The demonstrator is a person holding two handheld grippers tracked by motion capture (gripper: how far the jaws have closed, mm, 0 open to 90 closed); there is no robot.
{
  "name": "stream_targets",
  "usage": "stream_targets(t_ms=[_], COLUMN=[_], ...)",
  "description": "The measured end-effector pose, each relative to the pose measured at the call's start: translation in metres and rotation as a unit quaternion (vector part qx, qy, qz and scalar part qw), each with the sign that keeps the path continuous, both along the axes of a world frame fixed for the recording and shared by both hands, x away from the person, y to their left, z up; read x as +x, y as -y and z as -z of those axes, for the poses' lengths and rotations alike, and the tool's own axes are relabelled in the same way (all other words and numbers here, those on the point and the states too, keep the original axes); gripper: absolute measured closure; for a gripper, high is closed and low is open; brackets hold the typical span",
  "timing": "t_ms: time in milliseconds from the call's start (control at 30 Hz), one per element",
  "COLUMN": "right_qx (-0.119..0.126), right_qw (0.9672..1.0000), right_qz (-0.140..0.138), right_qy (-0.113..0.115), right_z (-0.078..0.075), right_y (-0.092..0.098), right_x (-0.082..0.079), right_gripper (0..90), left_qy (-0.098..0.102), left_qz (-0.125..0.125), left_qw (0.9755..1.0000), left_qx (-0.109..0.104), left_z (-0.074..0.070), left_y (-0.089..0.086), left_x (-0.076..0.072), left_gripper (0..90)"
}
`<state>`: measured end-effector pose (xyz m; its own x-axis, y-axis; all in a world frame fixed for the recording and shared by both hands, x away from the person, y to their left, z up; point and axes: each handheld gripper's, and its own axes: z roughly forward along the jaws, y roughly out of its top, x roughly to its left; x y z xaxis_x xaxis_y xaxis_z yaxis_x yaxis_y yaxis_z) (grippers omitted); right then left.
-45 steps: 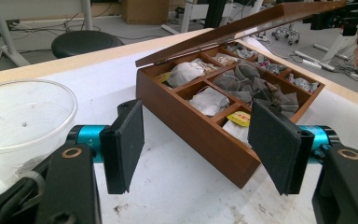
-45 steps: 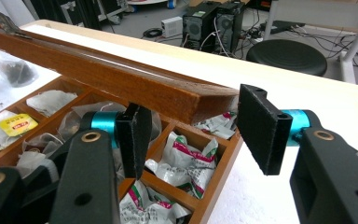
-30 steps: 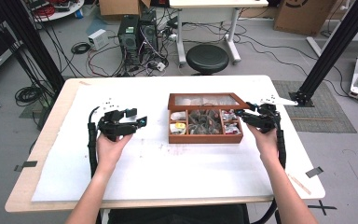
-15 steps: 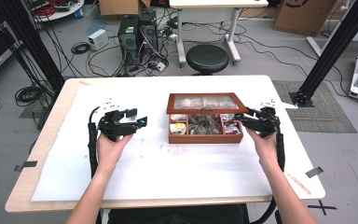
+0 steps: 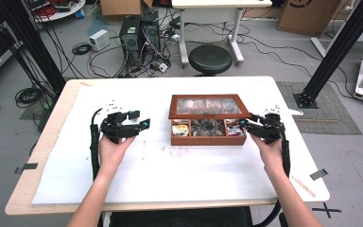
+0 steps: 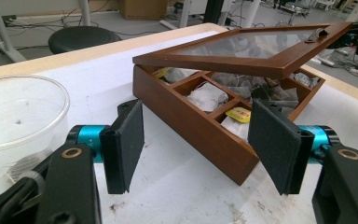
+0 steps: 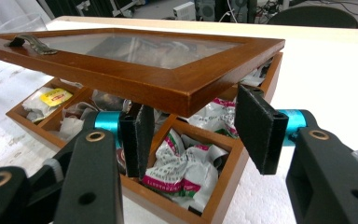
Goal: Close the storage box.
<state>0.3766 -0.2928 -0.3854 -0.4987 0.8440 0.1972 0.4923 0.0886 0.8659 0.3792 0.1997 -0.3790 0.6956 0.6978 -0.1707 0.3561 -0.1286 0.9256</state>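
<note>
R gripper (image 7: pixel 191 135) jaws just been closing, not yet pinching the hinged lid (image 7: pixel 135 70) corner betw. them; stiff, light wood w/ fragile glass. L gripper (image 6: pixel 198 144) wide, empty.

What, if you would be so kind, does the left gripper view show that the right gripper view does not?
Left gripper view: a clear round plastic cup beside the left gripper, whose open jaws hold nothing. Right gripper view: crumpled green-and-pink printed sachets in the nearest compartment, with the right gripper straddling the box's front corner, its jaws having just been closing. Both: the brown wooden tea box with its glass-paned lid half raised.
</note>
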Motion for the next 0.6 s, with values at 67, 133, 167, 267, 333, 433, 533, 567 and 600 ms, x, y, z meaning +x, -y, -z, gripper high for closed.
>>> stream_targets(t_ms=[67,133,167,267,333,433,533,567,600], right_qx=[-0.002,-0.002,-0.002,-0.003,-0.007,-0.012,-0.016,-0.018,-0.017], right_qw=[1.0,1.0,1.0,1.0,1.0,0.9999,0.9999,0.9998,0.9998], right_qz=[-0.001,-0.001,-0.001,-0.002,-0.003,-0.004,-0.005,-0.004,-0.004], right_qy=[0.005,0.003,0.002,0.001,0.003,0.002,0.003,0.004,0.002], right_z=[0.0,0.001,0.001,0.003,0.004,0.004,0.006,0.006,0.007], right_y=[0.001,0.001,0.001,0.001,0.001,0.001,0.001,0.001,0.002], right_x=[-0.002,-0.003,-0.004,-0.006,-0.008,-0.01,-0.011,-0.011,-0.011], right_gripper=[48.9,49.1,49.1,49.2,49.5,49.9,49.9,49.9,49.9], left_qy=[0.0,-0.002,-0.002,-0.002,-0.002,-0.003,-0.004,-0.004,-0.004], left_qz=[0.0,0.001,0.0,0.001,0.002,0.002,0.002,0.002,0.002], left_qw=[1.0,1.0,1.0,1.0,1.0,1.0,1.0,1.0,1.0], left_qx=[0.0,0.0,0.0,0.001,0.001,0.002,0.002,0.001,0.001], left_z=[0.0,0.0,0.001,0.001,0.001,0.002,0.002,0.002,0.003], left_y=[0.0,0.0,0.0,0.0,0.001,0.001,0.001,0.001,0.001], left_x=[0.0,0.0,0.0,0.0,0.001,0.001,0.001,0.001,0.001], left_gripper=[36.0,36.0,36.0,36.0,36.0,36.0,36.0,36.0,36.0])
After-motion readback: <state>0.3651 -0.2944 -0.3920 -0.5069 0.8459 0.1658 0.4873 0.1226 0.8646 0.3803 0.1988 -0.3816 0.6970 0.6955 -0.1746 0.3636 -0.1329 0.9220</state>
